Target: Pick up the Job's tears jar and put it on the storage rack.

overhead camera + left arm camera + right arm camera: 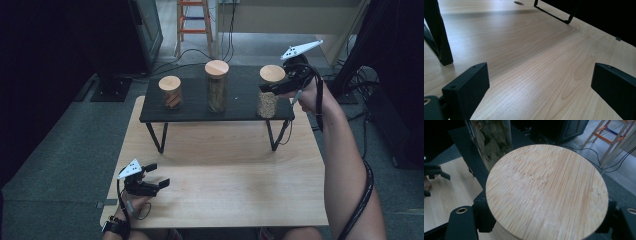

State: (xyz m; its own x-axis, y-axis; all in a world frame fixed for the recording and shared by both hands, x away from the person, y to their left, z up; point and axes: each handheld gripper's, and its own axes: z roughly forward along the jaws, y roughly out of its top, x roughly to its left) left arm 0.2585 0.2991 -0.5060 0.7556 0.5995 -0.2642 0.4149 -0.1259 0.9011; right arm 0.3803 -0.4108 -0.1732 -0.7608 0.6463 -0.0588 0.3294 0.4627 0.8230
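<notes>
- the right tongs (268, 88) are pinching the right-hand jar (268, 98), the grain-filled one with a round wooden lid (546, 192), at the right end of the black shelf (240, 95) that stands on the counter (220, 185)
- in the right gripper view the jaws sit on either side of the jar just below the lid, pressed against the glass, so the grip is high on the body
- the left tongs (159, 176) rest low over the near left part of the counter, jaws spread wide with nothing between them; the left gripper view looks across bare wood towards the shelf's legs (439, 37)
- the step in hand looks like lifting this jar off the shelf; to do it well, keep the jar upright and the squeeze even, since a grip near the top lets the heavy bottom swing
- raise it straight up before carrying it sideways, so the base clears the shelf edge
- mind the tall middle jar (217, 86) standing near on the left; the short jar (170, 92) is well apart
- a tilted lift could loosen the lid; whether it is pushed on firmly i cannot tell
</notes>
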